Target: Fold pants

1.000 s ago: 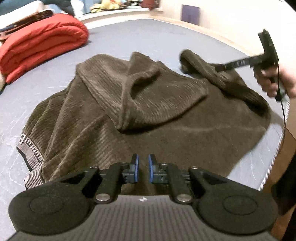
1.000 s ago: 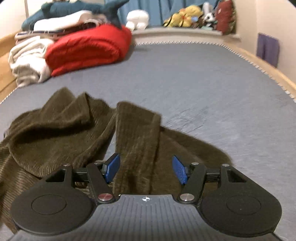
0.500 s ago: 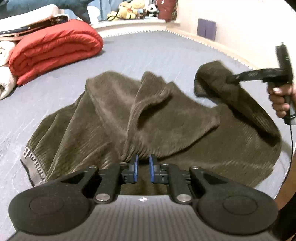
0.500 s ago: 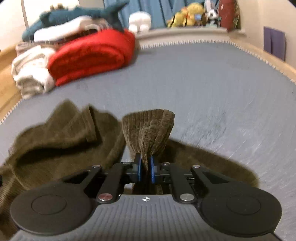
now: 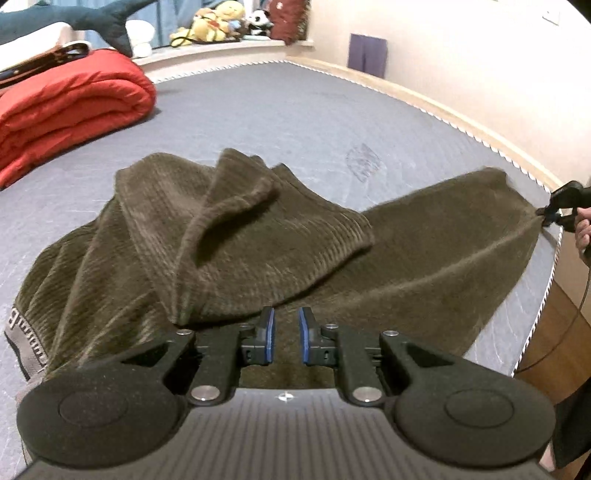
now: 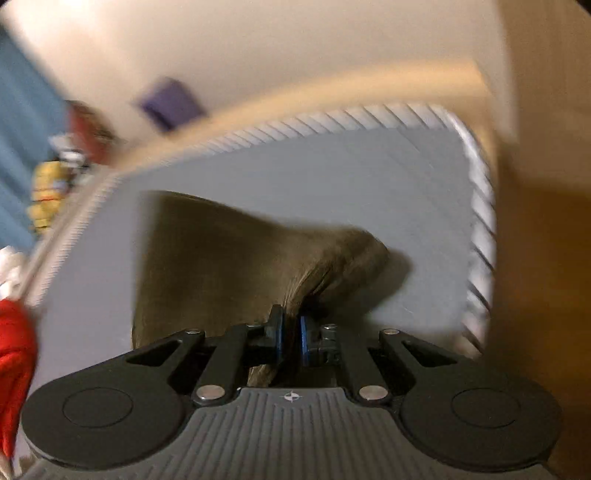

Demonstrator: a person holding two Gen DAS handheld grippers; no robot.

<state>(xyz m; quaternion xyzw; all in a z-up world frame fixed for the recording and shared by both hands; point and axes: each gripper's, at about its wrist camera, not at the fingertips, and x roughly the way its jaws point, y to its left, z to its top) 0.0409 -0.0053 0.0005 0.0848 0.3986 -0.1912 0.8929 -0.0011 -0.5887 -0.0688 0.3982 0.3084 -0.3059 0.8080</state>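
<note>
Brown corduroy pants (image 5: 258, 240) lie crumpled on a grey mattress (image 5: 295, 118), their grey waistband (image 5: 22, 339) at the left. My left gripper (image 5: 284, 339) hovers just above the near part of the pants. Its jaws are opening, with a narrow gap and no cloth between the blue pads. One leg (image 5: 443, 236) is stretched out to the right, where my right gripper (image 5: 550, 216) is shut on its end near the mattress edge. In the blurred right wrist view, the right gripper (image 6: 291, 339) pinches the bunched leg end (image 6: 221, 258).
A folded red duvet (image 5: 66, 107) lies at the far left of the mattress. Plush toys (image 5: 218, 22) sit on the ledge behind. The mattress corner (image 6: 476, 177) and wooden bed frame (image 5: 554, 332) are at the right, beside a person's hand (image 5: 583, 232).
The right gripper shut on the leg end and swept it far right to the mattress edge, rolling as it went; the leg now lies stretched out. The left gripper's gap widened slightly.
</note>
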